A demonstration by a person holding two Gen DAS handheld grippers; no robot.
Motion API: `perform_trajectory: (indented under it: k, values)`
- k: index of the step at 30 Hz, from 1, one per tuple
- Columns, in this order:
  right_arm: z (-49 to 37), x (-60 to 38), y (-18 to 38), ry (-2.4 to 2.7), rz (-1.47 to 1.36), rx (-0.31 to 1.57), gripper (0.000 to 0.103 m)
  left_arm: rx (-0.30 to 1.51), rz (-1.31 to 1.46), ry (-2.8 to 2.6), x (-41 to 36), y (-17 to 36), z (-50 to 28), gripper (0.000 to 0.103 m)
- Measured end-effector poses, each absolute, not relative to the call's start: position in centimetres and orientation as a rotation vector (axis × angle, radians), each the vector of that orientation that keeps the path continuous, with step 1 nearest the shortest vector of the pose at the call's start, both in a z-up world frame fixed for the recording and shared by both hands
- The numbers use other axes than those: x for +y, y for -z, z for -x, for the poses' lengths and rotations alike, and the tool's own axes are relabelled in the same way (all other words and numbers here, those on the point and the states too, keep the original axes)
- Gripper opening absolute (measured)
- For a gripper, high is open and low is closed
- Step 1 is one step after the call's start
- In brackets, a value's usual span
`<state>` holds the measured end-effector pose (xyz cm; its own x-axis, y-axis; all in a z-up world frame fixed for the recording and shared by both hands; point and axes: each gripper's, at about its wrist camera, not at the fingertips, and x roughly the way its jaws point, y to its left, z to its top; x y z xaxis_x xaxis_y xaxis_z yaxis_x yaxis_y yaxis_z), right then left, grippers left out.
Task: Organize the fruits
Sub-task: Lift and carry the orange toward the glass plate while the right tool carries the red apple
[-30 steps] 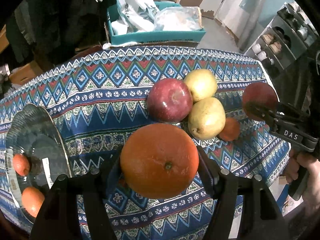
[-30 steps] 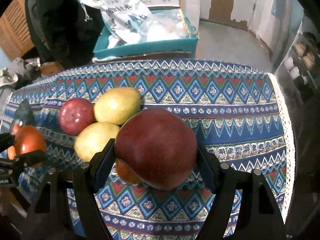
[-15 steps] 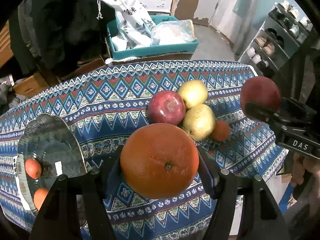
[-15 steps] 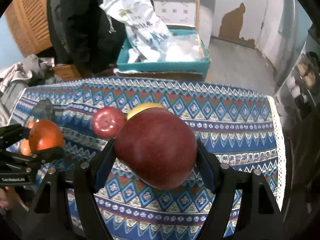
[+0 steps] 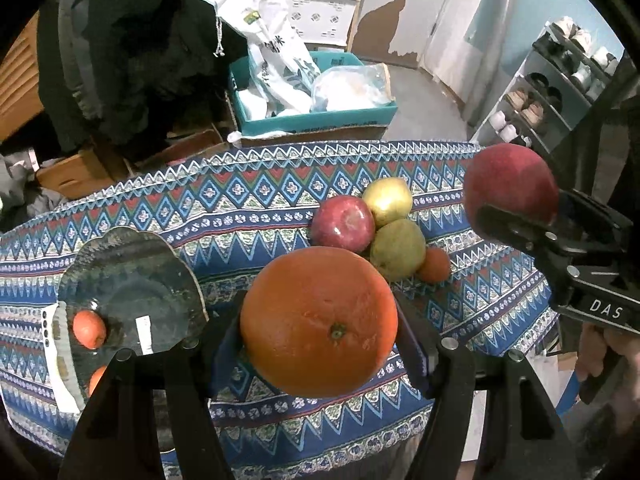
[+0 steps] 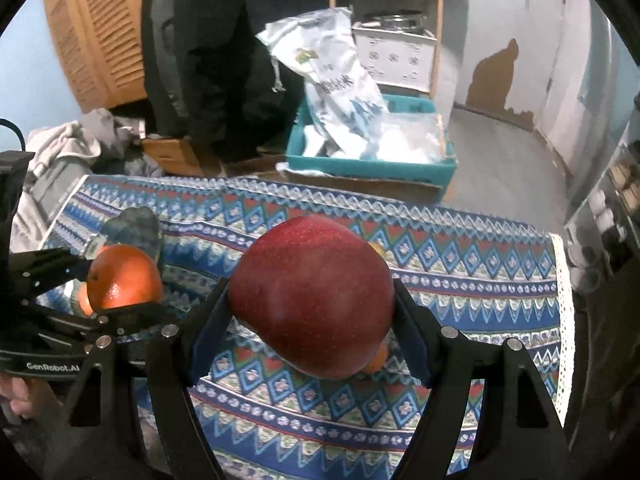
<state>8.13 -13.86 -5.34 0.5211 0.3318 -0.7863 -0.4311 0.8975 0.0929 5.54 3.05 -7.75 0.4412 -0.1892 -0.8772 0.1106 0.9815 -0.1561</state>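
- Left claw [image 5: 320, 322] clamped on a big orange [image 5: 319, 321], one pad against each side, stem dimple facing the camera.
- Angled steeply downward, orange hanging in the air above the patterned surface [image 5: 224, 216], not touching it.
- Right claw [image 6: 312, 300] gripping a dark red apple [image 6: 311, 296] the same way, pads snug on both flanks, also tilted down over the cloth.
- From the left wrist view, right claw off to the right edge, apple raised well above the surface, a bare hand [image 5: 608, 350] wrapped round the handle below.
- From the right wrist view, left claw at the left edge with its orange, fingertips of the holding hand [image 6: 16, 394] just peeking in low down.
- Glass plate [image 5: 132, 280] on the left part of the surface, two small oranges [image 5: 89, 329] in it.
- Loose pile mid-surface: a red apple [image 5: 343, 224], two yellow-green pears [image 5: 397, 249] touching it, a small orange [image 5: 435, 265] tucked beside the nearer pear.
- Teal box [image 5: 316, 120] with bags beyond the far edge.
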Motion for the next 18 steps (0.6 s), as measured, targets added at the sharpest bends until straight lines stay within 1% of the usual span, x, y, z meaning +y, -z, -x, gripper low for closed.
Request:
perform_trajectory:
  k: [8,18]
  values:
    - [-7.8,-10.7,4.5,-0.516,0.131,0.905,0.075,1.062,0.078,0.168,4.7,6.4,-4.2,0.070]
    - [-7.9,-6.1,4.1,-0.577,0.150,0.907,0.075,1.054,0.121,0.112,8.5,6.4,-3.4,0.070]
